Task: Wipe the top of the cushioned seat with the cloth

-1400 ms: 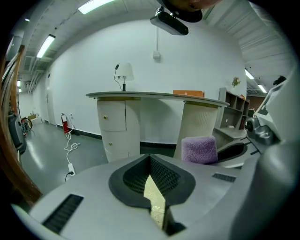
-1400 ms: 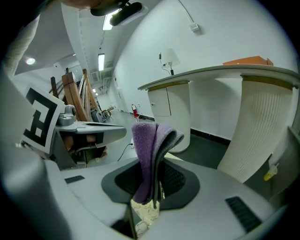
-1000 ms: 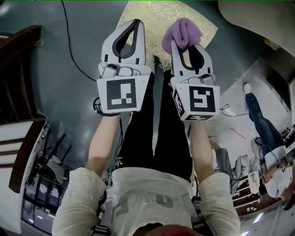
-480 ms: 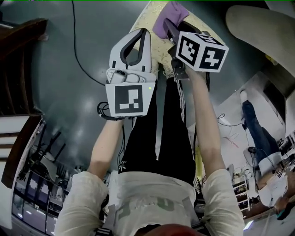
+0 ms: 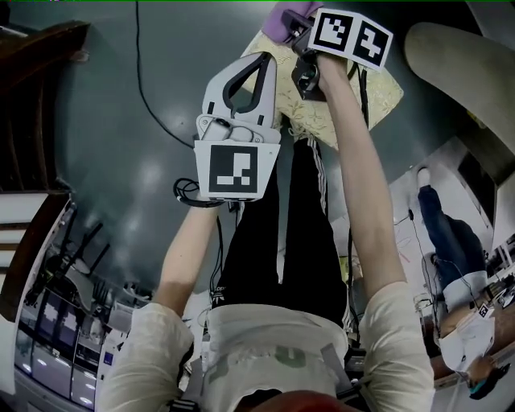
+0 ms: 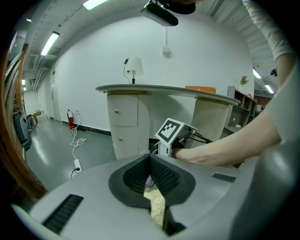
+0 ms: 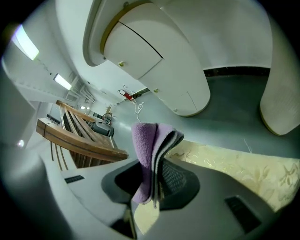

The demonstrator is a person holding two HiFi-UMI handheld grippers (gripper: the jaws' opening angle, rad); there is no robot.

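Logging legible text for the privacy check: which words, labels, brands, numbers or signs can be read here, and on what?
No text reads clearly.
Left marker cube and right marker cube: black-and-white square patterns, no letters.
Shirt: grey print, too blurred to read.
Trousers: small white logo, too small to read.
Purple cloth: no tag shows.

My left gripper (image 5: pixel 264 58) and right gripper (image 5: pixel 298 22) are white with black-and-white marker cubes (image 5: pixel 233 169); I wear a pale shirt (image 5: pixel 265 350), black striped trousers (image 5: pixel 278 241).
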